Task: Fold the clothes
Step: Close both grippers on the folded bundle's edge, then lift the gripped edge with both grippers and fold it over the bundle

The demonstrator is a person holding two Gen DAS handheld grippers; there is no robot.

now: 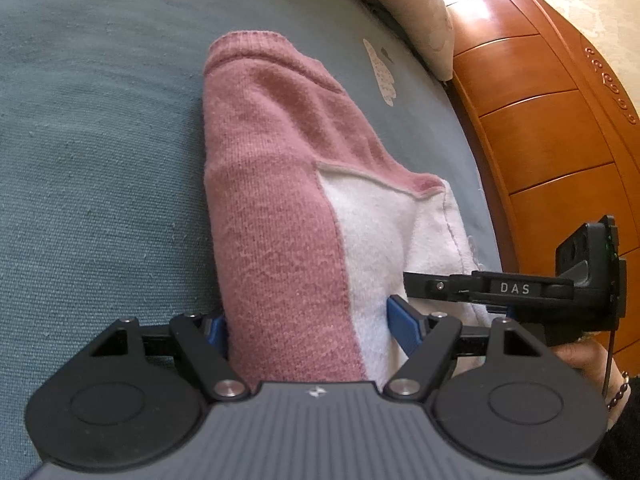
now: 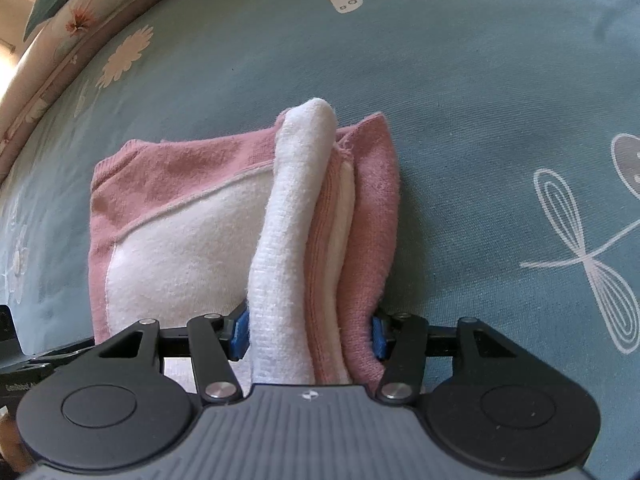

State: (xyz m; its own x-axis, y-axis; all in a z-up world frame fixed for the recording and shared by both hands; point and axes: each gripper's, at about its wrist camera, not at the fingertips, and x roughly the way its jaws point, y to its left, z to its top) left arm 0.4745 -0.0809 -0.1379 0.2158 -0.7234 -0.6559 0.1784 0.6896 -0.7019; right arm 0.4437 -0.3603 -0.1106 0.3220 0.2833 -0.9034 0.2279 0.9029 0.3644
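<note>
Your left gripper [image 1: 316,328] clenched on the pink-and-white garment [image 1: 280,208], thick fold running toward twelve o'clock over the blue bedsheet [image 1: 100,140], your right gripper [image 2: 308,334] grasping its stacked layers, wooden headboard [image 1: 540,92] at two o'clock.

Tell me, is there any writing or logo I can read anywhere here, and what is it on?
"DAS": white letters on the right gripper, side bar.
Small white emblem, no letters: left gripper body, and likewise on the right one.
Faint white print on the black device at the edge of the right view: too blurred to read.
</note>
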